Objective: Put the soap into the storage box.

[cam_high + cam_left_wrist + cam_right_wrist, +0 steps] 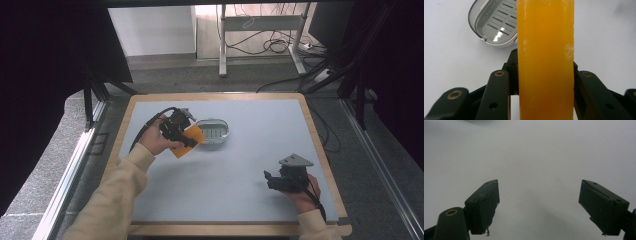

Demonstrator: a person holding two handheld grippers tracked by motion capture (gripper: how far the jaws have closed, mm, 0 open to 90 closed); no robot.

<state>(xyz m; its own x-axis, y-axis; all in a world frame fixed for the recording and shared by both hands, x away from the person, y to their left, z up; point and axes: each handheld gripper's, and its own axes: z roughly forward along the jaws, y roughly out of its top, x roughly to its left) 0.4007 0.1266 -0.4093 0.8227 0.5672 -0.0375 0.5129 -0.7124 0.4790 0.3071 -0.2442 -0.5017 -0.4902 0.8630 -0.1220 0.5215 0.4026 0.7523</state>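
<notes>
On the table's (260, 150) left half, an orange soap bar (189, 141) is clamped between the jaws of the left gripper (181, 136), just beside a grey slotted soap dish (212, 131). Seen from the left gripper view, the bar (545, 60) is gripped on both sides, with the dish (492, 23) beyond it. Near the front right edge, the right gripper (272, 180) is held with its 2 jaws wide apart over bare grey surface. Broad open room is left between the 2 hands. Beyond the table, cables (270, 45) are seen on the floor.
</notes>
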